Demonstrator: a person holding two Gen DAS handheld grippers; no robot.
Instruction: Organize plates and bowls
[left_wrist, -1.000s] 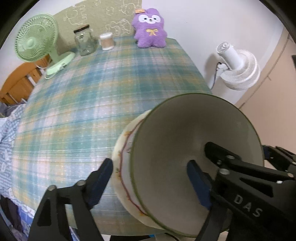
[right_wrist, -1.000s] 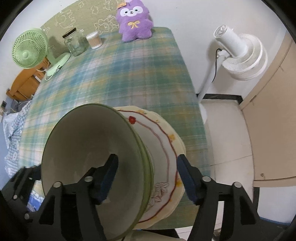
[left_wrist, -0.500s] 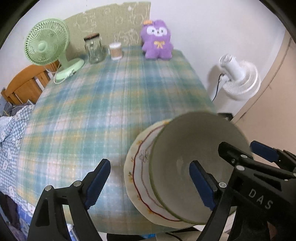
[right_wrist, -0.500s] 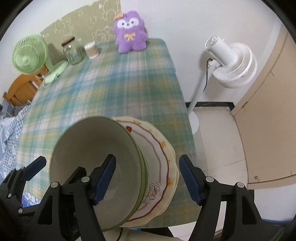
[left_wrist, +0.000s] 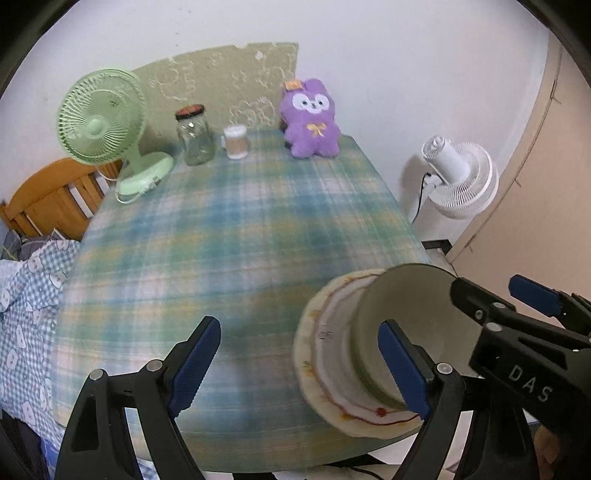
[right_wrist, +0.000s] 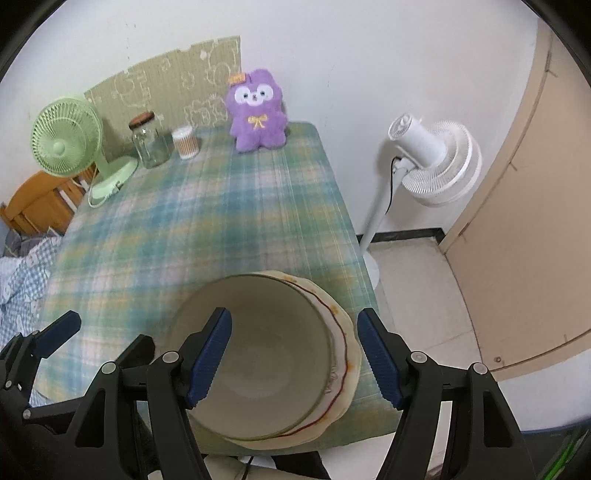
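Cream-coloured, with a green rim, the bowl sits stacked on a scalloped plate edged with a red line and small flowers. Both rest near the front corner of the plaid surface, low and centre in the right wrist view, lower right in the left wrist view, where the bowl and plate appear tilted by the lens.

Above the stack, the right tool has its blue pads spread wide, apart from the crockery and gripping nothing. The left tool also stands wide and empty, over bare cloth left of the plate, with one pad in front of the bowl in that picture.

Farther back along the wall, toward the top of the frame, stand a purple plush toy, a small mug, a glass jar and a green desk fan. A white standing fan is on the floor at right, a wooden chair at left.
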